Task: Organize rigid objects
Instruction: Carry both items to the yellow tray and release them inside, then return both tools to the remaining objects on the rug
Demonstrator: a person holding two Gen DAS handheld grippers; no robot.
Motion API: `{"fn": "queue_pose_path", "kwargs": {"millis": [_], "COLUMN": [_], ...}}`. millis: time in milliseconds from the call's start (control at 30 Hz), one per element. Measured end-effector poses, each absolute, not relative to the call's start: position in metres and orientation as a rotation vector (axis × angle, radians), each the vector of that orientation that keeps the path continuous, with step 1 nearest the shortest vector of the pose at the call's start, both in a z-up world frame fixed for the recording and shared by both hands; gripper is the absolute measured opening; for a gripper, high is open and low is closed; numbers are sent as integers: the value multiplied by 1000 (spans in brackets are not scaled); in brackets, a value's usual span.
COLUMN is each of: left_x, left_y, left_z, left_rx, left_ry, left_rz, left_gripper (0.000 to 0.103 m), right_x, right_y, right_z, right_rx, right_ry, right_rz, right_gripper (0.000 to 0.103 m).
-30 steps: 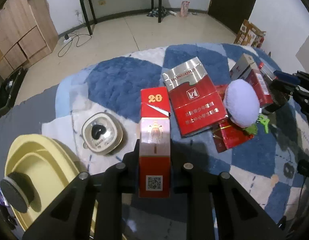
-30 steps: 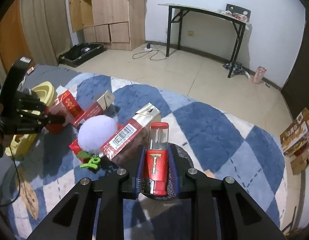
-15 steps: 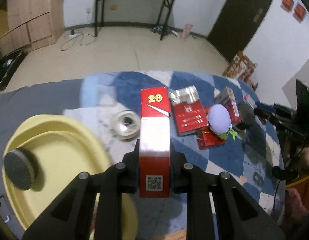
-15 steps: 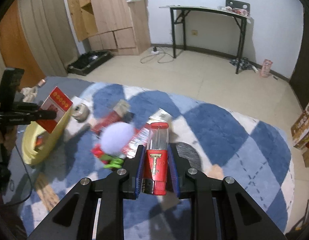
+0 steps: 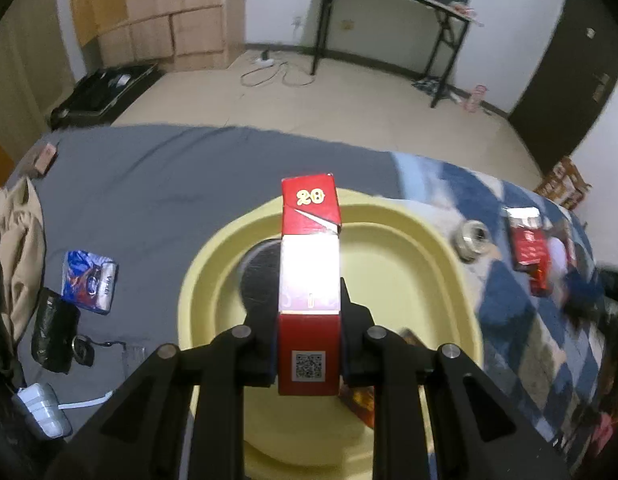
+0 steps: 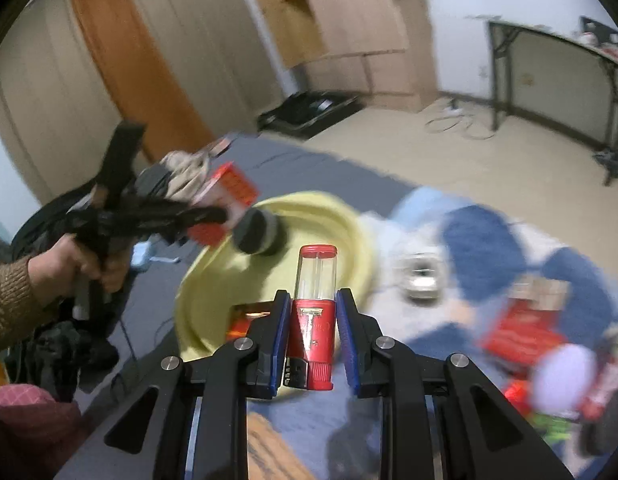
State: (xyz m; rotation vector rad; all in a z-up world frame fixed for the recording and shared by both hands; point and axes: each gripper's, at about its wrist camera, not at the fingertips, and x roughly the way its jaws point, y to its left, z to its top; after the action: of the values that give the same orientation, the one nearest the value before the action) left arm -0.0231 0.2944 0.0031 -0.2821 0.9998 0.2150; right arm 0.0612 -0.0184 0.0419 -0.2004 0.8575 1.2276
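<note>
Above: left gripper (image 5: 309, 344) clamped on a rectangular red carton (image 5: 310, 276) with a glossy silver band, held over the smooth yellow basin (image 5: 409, 280). Right gripper (image 6: 312, 332) clamped on a red lighter (image 6: 314, 316), clear-topped, apparently near the blurred basin's rim.

Both wrist views angled down — share yellow basin (image 5: 441, 264).

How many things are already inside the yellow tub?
2 that I can see. A round black disc leans on the far side of the yellow tub, partly behind the held red box. A small red-orange packet lies at the near side. More may be hidden.
</note>
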Motion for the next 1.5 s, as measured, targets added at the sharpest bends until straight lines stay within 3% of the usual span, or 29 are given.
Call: {"fn": "queue_pose_path", "kwargs": {"millis": [367,833,867,900,933,1000,1067,1200,1500], "left_x": [-85,-74,-76,-78,-83,-92,-98,-97,-35], "left_y": [302,299,299,299,298,294,291,288,210], "left_z": [-31,-84,-81,-77,-72,-59,-47,-21,52], "left_rx": [-403,-397,-418,-439,-455,-470,-456,-494,-309], "left_ry": [1019,1119,1122,1114,1092,1046,1020,984,917], "left_rz": [254,259,261,257,256,242,257,247,81], "left_gripper": [23,26,37,57,65,88,101,103,103], "right_x": [19,-4,-4,-3,-3,-4,-4,0,50], "right_y": [81,105,101,100,98,92,85,66,-50], "right_z": [-24,-40,-39,-38,-36,-29,-21,1,70], "right_rx": [-418,-497,-492,-484,-470,-455,-449,-436,-390], "right_ry": [899,890,894,900,902,885,863,850,839], "right_rz": [1244,1243,1245,1247,1255,1274,1294,1300,1133], "right_gripper": [23,25,27,40,56,76,87,103,103]}}
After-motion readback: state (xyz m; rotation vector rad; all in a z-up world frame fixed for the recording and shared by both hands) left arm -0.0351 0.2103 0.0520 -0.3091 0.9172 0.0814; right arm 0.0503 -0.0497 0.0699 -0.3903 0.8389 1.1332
